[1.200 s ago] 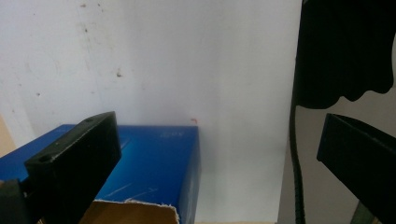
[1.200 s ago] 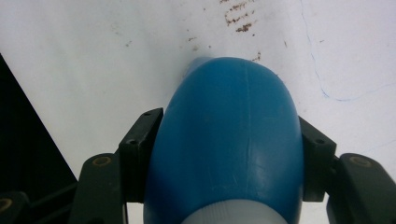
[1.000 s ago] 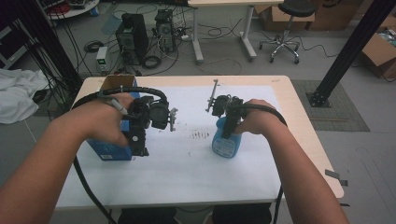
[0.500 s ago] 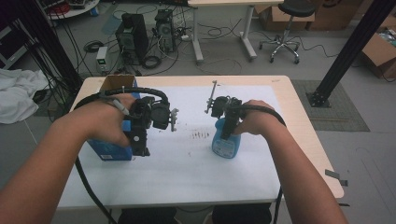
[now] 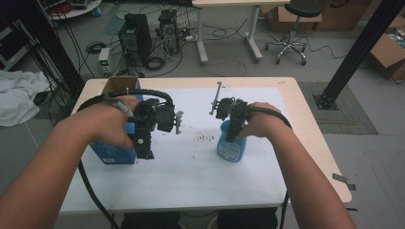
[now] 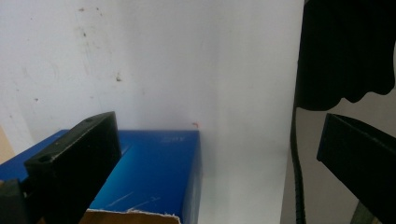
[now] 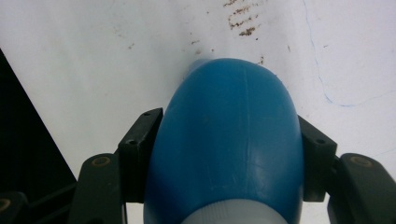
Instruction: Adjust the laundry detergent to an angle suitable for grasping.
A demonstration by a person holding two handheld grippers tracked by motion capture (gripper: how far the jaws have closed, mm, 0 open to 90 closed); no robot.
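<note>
High view: right claw (image 5: 231, 130) comes down from above onto a blue plastic bottle (image 5: 230, 147) standing upright on the white-covered tabletop (image 5: 191, 176). Left claw (image 5: 143, 143) hangs at the near right edge of an opened blue cardboard box (image 5: 112, 153), which sits partly under the hand. Box contents cannot be made out from here. A patch of brown specks (image 5: 205, 138) lies between the two claws.

Left gripper view: jaws stand wide, nothing between them. The box's blue side (image 6: 154, 172) sits just under the left jaw, torn flap edge at the bottom, cut off by the frame. Dark shape upper right is hard to identify.

Right gripper view: jaws pressed against both flanks of the bottle's shoulder (image 7: 229, 140), white collar at the bottom edge; cap is out of frame.

Judgement: bottle is gripped but not lifted; moving it, likely toward the box, remains.
</note>
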